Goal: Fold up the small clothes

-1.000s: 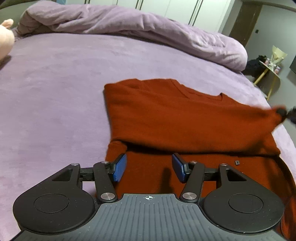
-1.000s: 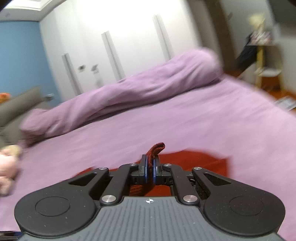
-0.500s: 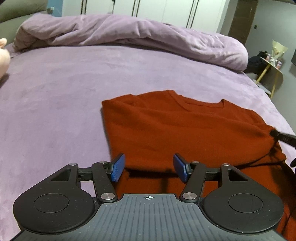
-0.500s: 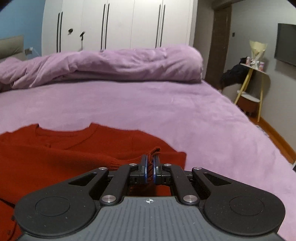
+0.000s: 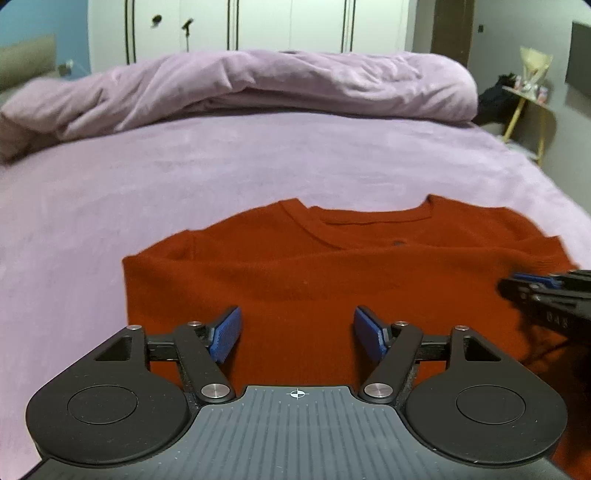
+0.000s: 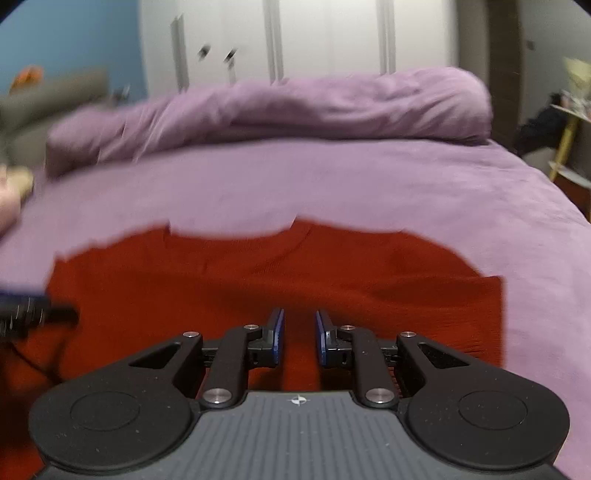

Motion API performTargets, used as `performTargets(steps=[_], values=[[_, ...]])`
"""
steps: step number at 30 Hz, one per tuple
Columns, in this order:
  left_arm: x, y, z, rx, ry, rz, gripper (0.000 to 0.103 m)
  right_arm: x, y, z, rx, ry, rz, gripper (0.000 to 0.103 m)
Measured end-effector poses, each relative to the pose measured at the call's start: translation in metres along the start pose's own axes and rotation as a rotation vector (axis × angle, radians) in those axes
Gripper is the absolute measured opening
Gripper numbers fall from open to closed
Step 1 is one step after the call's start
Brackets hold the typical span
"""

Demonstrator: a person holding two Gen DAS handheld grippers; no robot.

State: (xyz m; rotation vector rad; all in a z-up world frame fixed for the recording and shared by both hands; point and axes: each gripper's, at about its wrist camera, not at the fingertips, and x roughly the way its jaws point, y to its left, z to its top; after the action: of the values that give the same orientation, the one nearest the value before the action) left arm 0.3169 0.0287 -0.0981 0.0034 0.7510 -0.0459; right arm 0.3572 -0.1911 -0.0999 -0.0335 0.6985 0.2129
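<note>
A red sweater [image 5: 325,273] lies flat on a big bed [image 5: 184,177] with a purple cover. Its neck hole points to the far edge of the bed, and a sleeve is folded across the front. It sits close to the near edge, in the middle part of the bed.

The left tongs [image 5: 295,332] hang over the near part of the sweater. Their blue pads [image 5: 225,334] stand wide apart and are opening more. Nothing is between them, only the red cloth lying below.

The right tongs [image 6: 298,338] hang over the sweater too, nearer its right side. Their pads have a small gap and are opening. They grip nothing; the cloth lies loose under them. In the left wrist view the right tongs poke in from the right edge, just above the sweater. In the right wrist view the left tongs show as a dark blurry shape at the left edge.

A rolled-up purple blanket [image 5: 258,85] lies along the far edge of the bed. Behind it stands a white wardrobe [image 5: 288,26] with dark lines between its doors. By the far right corner of the bed is a little yellow table [image 5: 528,103] with small things on it and something black beside it. A blue wall [image 6: 74,37] is on the left. Nothing lies between the tongs and the sweater.

There is small writing on the side of the right tongs, but it is too blurry to read.
</note>
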Motion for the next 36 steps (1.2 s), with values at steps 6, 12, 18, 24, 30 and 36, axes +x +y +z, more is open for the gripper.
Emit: performTargets(steps=[6, 12, 18, 24, 30, 36], values=[[0.018, -0.003, -0.006, 0.019, -0.036, 0.042, 0.089, 0.008, -0.032, -0.01, -0.138, -0.047, -0.287, 0.003], [-0.003, 0.003, -0.012, -0.031, -0.05, 0.038, 0.088, -0.012, -0.031, -0.007, -0.092, -0.04, -0.275, 0.005], [-0.014, 0.006, -0.031, -0.008, -0.062, 0.034, 0.089, -0.015, -0.016, -0.035, -0.201, -0.022, -0.158, 0.005], [-0.01, 0.018, -0.03, -0.018, -0.019, 0.008, 0.095, -0.013, -0.023, -0.035, -0.183, -0.013, -0.173, 0.001], [-0.043, 0.046, -0.035, -0.005, 0.082, 0.052, 0.087, -0.035, -0.012, -0.037, -0.201, 0.001, -0.287, 0.005], [-0.133, 0.066, -0.096, 0.061, 0.189, -0.033, 0.087, -0.134, -0.044, -0.074, 0.027, 0.047, -0.142, 0.057]])
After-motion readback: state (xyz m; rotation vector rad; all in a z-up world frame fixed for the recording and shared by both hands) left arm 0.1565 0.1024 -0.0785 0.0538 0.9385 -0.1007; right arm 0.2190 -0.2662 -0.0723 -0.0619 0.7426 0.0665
